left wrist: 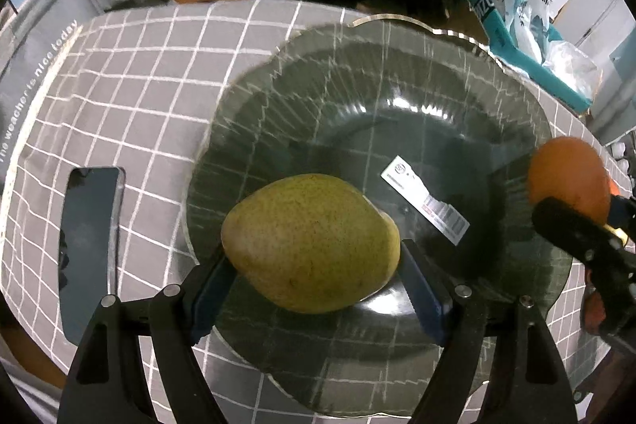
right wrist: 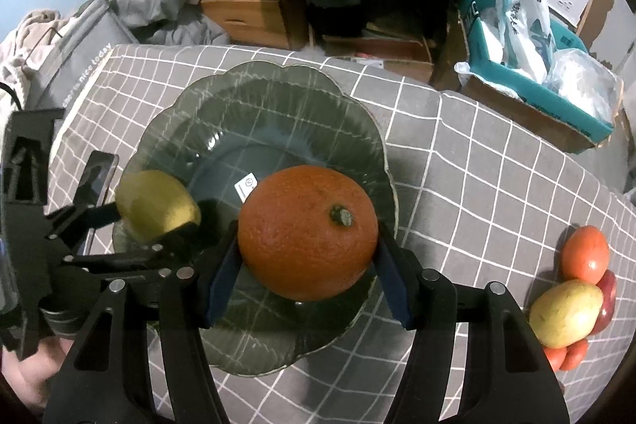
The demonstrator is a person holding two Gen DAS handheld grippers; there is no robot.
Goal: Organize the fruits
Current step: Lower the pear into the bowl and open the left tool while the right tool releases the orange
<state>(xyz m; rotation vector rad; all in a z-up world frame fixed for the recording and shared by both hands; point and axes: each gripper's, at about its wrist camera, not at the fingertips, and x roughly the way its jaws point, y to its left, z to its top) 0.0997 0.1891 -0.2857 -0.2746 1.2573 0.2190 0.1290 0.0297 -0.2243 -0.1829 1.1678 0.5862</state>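
Over the dark glass plate [right wrist: 359,130], both tongs carry fruit. Left tongs [left wrist: 312,265] pinch a yellow-green pear [left wrist: 310,243] across its wide belly, blue pads tight on both flanks; it hangs low over the plate's near side, whether it touches the glass yet I can't tell. Right tongs [right wrist: 308,253] pinch an orange [right wrist: 308,231] at its widest girth, stem turned up and to the right, over the plate's near-centre. Plate sits on a grey checked cloth over the tabletop [right wrist: 477,185], w/ a barcode sticker [left wrist: 425,203] showing in its middle. More fruit waits in a heap at the right edge of the cloth: a second pear [right wrist: 564,312], a persimmon-like orange-red fruit [right wrist: 586,255], a dark red one under it, small reddish ones below, all touching. A phone [left wrist: 89,245] lies left of the plate. Handling, as a guess: the pear is firm but bruises, skin smooth, tapered, so grip at the fat part, not the neck, or it'll squirt out. The orange has pebbly peel that gives a little, so good friction, and it's heavy-ish for its size; it rolls freely once let go. The glass is hard and slick w/ a shallow dish, so fruit should be set down low, not dropped: chipping and rolling are the risks.
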